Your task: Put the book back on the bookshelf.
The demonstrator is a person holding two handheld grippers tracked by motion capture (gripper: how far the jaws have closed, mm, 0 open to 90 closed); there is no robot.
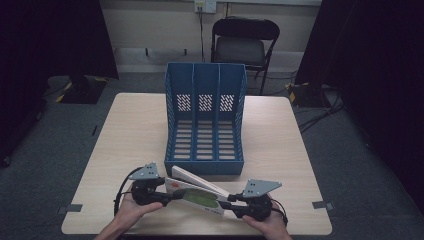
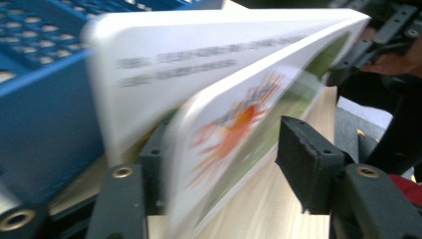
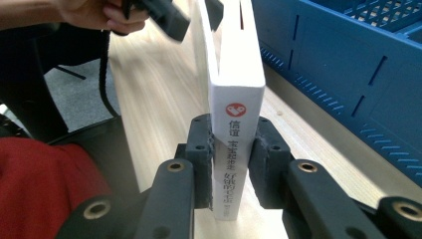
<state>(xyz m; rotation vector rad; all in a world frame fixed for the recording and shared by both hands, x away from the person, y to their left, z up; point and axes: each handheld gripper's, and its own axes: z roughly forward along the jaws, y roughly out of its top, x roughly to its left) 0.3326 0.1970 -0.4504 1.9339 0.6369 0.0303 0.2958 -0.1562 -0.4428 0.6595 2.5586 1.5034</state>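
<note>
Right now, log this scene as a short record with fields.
held item: white book, standing on the table
right claw: shut on the book's spine
left claw: one cover between its jaws, far jaw apart from it
book state: covers spread at the left claw's end
nearby: blue file rack, three slots, behind the book
surface: wooden table

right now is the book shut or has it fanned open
Fanned open at one end. The book has its covers spread apart by the left gripper, while the right gripper clamps the spine end shut.
</note>
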